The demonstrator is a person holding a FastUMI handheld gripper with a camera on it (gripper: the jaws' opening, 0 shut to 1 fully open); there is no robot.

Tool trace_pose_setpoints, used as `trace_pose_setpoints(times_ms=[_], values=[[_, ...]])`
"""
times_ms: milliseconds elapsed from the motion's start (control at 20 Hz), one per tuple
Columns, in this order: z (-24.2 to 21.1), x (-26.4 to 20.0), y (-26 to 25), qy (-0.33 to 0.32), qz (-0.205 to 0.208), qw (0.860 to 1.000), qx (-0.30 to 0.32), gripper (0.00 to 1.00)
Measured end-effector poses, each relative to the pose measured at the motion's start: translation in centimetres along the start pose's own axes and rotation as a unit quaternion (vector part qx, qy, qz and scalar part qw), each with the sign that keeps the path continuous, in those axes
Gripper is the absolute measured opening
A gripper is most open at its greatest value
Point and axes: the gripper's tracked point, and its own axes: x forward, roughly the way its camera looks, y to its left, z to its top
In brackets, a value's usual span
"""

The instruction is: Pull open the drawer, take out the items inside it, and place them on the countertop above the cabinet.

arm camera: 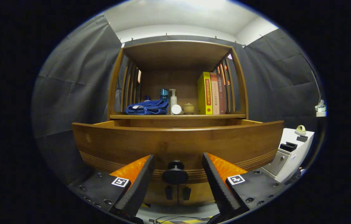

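Drawer front (pixel 175 141) of brown wood, wide and curved by the lens, is the landmark, standing forward of the cabinet body, so the drawer is pulled out some way. Its round black knob (pixel 175 173) sits low on the centre of that front. The gripper (pixel 177 166) has its 2 black fingers with orange ribbed backs spread wide, 1 on either side of the knob, and neither finger (pixel 144 174) touches it; a clear gap shows on both sides. The knob lies between the fingertips, just ahead of them.

Whatever lies inside the drawer is hidden behind the front panel, so I cannot tell what it holds.

Above the drawer front runs the wooden countertop (pixel 178 116), roofed by a slatted wooden shelf frame (pixel 177 53). On it, above the left half of the front, lies a folded dark blue towel (pixel 147 107). Just right of the towel stand a teal cylindrical container (pixel 164 95) and a white pump bottle (pixel 173 99), with a small white round thing (pixel 176 109), perhaps a lid or jar on its side, in front of them and a small tan lidded pot (pixel 189 108) beside it. Above the right half stand 3 upright books: a yellow book (pixel 205 93), an orange-brown one (pixel 214 93) and a dark red one (pixel 221 93).

Below the drawer front, 2 small black handles (pixel 177 193) mark lower cabinet doors. Right of the front stands a white boxy unit (pixel 290 151).
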Motion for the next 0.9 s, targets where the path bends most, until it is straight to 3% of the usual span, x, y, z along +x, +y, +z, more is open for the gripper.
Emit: trace_pose_setpoints(times_ms=[900], values=[[-1.3,2.2,-0.4,0.058,-0.016,0.998,-0.009,0.98]])
